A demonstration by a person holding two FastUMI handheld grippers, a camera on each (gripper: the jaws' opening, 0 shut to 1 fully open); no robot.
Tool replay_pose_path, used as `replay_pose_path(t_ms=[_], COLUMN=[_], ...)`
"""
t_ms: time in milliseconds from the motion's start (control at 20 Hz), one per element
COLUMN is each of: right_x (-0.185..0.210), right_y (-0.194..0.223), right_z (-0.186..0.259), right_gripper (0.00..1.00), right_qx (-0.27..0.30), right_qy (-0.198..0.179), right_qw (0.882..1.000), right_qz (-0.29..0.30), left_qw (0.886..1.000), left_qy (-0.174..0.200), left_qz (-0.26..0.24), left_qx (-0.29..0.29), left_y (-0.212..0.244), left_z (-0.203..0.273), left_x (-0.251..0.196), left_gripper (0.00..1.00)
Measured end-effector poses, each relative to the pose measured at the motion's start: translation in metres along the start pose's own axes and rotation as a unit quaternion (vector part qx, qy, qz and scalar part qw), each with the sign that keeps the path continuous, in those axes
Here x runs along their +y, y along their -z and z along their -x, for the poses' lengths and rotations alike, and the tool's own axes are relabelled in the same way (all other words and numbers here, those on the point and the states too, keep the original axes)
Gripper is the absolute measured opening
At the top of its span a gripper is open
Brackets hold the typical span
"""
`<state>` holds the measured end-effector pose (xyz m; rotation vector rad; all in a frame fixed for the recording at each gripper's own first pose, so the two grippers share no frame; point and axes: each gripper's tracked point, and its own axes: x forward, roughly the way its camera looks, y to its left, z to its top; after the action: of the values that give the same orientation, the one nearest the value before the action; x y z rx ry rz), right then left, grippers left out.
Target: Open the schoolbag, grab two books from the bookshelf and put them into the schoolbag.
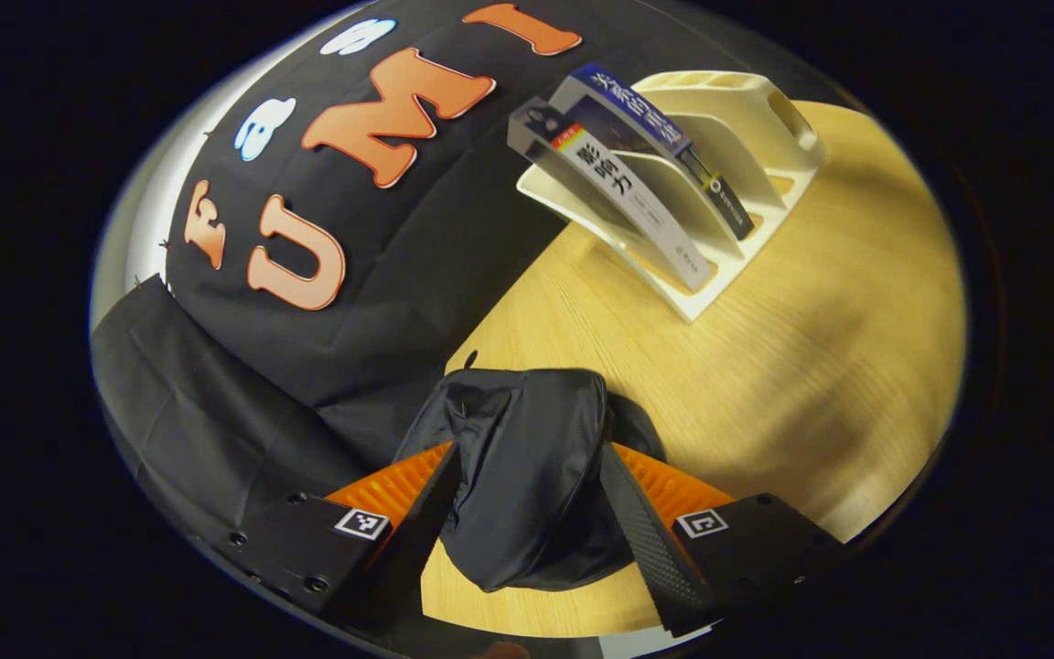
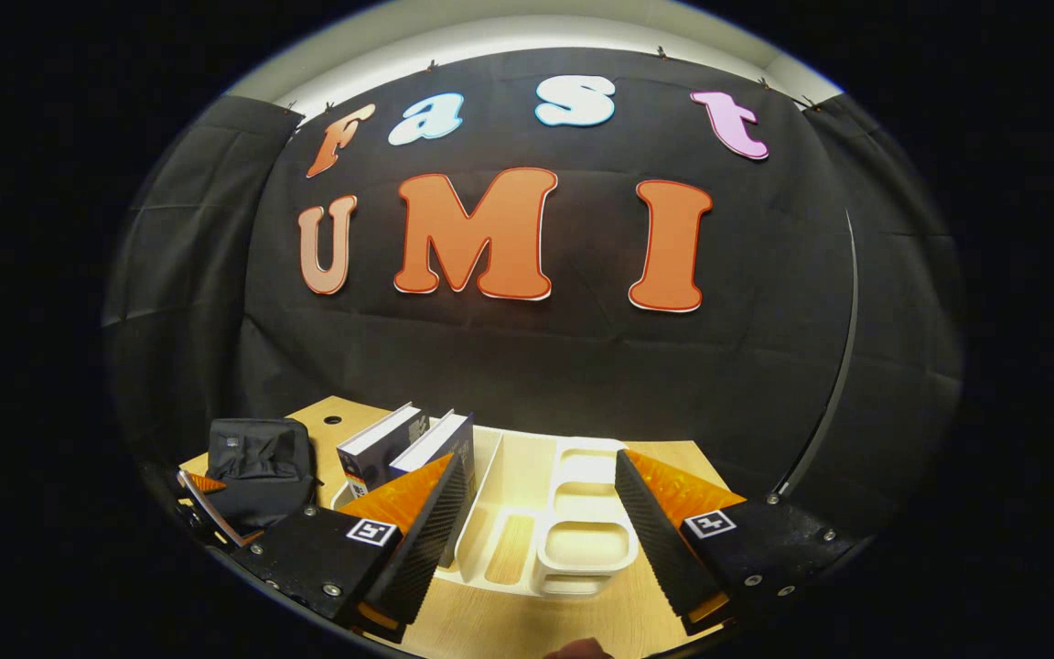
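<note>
Left gripper (image 1: pixel 527 513) jaws spread, tilted over schoolbag (image 1: pixel 527 476).

The grey book (image 1: pixel 623 197) in the bookshelf (image 1: pixel 765 119) carries "影响力" down its spine. The blue-spined book (image 1: pixel 641 110) behind it bears white characters too skewed to read surely.

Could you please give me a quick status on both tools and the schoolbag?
Left tool open, straddling the schoolbag, grip unconfirmed. Right tool open, facing the bookshelf. Two books in their slots. Nothing in the way.
</note>
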<state>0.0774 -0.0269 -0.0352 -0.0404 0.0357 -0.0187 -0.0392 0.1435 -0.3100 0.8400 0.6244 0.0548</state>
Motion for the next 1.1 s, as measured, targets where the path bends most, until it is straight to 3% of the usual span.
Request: replay_pose_path(t_ms=[150,500,700,800,900,950,1100], right_x=[0.009,0.033,0.050,0.060,0.067,0.069,0.076], right_y=[-0.001,-0.002,-0.001,0.000,-0.001,-0.001,-0.006], right_z=[-0.010,-0.028,-0.030,-0.029,-0.023,-0.021,-0.019], right_gripper=[0.98,0.98,0.98,0.98,0.98,0.98,0.98], right_qx=[0.004,0.015,0.022,0.027,0.030,0.033,0.036], right_qy=[0.006,-0.002,-0.033,-0.053,-0.072,-0.079,-0.084], right_qw=[1.000,1.000,0.999,0.998,0.997,0.996,0.995], right_qz=[-0.004,0.000,0.005,0.011,0.019,0.023,0.039], left_qw=[0.999,0.998,0.997,0.997,0.997,0.997,0.997], left_qy=[0.014,-0.044,-0.048,-0.050,-0.039,-0.034,-0.010], left_qz=[-0.027,-0.047,-0.046,-0.046,-0.042,-0.041,-0.037], left_qx=[0.012,0.005,0.032,0.045,0.058,0.061,0.063], left_y=[0.022,0.023,0.032,0.034,0.036,0.035,0.030], left_z=[-0.018,-0.028,-0.048,-0.057,-0.063,-0.064,-0.062], left_x=[-0.005,0.024,0.026,0.029,0.030,0.031,0.034], left_gripper=[0.97,0.96,0.94,0.89,0.78,0.67,0.53])
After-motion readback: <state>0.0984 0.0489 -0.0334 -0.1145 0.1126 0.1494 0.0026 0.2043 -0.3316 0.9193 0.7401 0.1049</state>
